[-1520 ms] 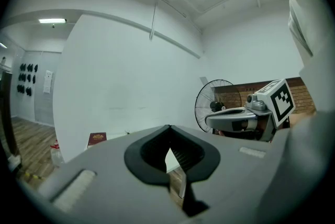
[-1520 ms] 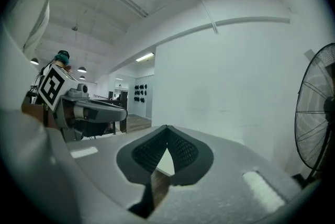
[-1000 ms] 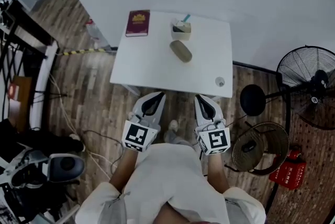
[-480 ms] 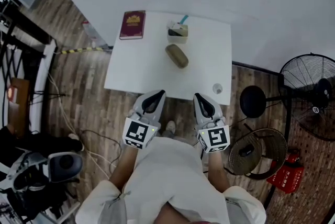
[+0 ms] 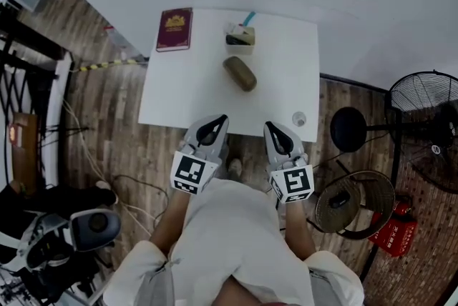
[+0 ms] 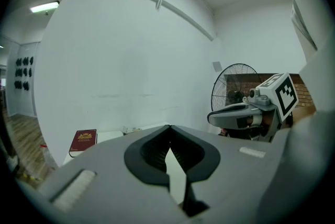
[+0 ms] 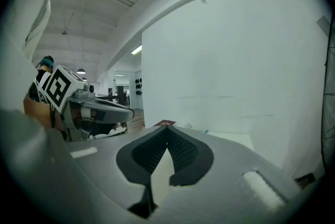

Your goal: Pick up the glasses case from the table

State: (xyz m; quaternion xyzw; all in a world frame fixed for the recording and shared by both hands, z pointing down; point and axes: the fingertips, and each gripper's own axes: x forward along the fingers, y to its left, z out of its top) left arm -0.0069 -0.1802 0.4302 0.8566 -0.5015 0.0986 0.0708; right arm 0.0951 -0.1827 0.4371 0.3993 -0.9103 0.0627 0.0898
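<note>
— Where is the glasses case (image 5: pixel 240 73) lying?

— It is lying near the middle of the white tabletop (image 5: pixel 189 94), turned at a slant, with nothing touching it. A small box (image 5: pixel 241 38) with a teal stick poking out is standing just behind it, on the wall side.

— And what are the grippers doing?

— The person is holding both side by side at the near edge of the tabletop, well apart from the case. The left gripper (image 5: pixel 219 119) is pointing toward the wall with its fingers (image 6: pixel 138 155) pressed together at the tips, and nothing is sitting between them. The right gripper (image 5: pixel 270 125) is showing the same: its fingers (image 7: pixel 189 155) are meeting at the tips, empty.

— Is anything else sitting there?

— A maroon booklet (image 5: pixel 174 29) is lying flat at the far left corner, and a small round object (image 5: pixel 299 119) is resting near the near right corner, just ahead of the right gripper. A standing fan (image 5: pixel 428 106) is standing on the wooden floor (image 5: pixel 107 111) to the right.
</note>
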